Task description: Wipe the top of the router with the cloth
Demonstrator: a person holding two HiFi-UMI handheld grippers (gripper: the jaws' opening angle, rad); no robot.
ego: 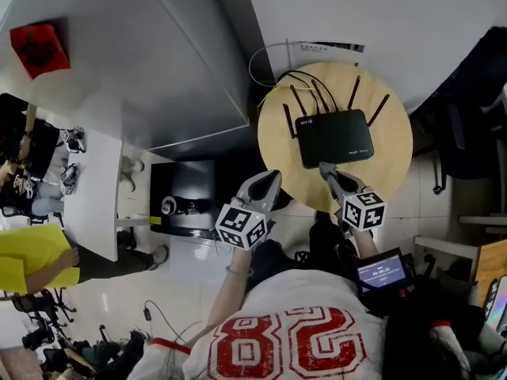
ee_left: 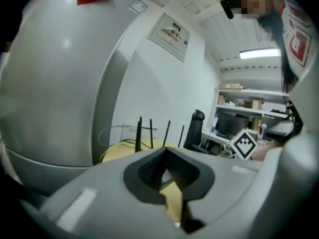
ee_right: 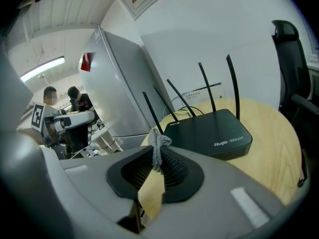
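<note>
Setting: a round wooden counter [ego: 392,161] stands beside a tall grey cabinet [ego: 150,62], seen from above by the person's head camera.
Router: a flat black router [ego: 334,137] lies on the counter, roughly at its middle, with its thin antennas [ego: 299,101] standing up along the far edge.
Cables: yellow and black cables [ego: 273,81] loop on the counter behind the router.
Right hand-held gripper: the right hand-held gripper [ego: 326,167] points at the router's near edge, its tips just beside the casing. Its jaws are pressed together on a small tuft of grey cloth [ee_right: 157,144], which sticks up above the tips.
Cloth and router: in the right gripper view the router's top lies just beyond the cloth; whether the two touch cannot be told.
Left hand-held gripper: the left hand-held gripper [ego: 272,176] is held at the counter's left rim, apart from the router. Its jaws meet at the tips with nothing between them.
Surroundings: a dark office chair [ee_right: 291,59] stands to the right of the counter.
</note>
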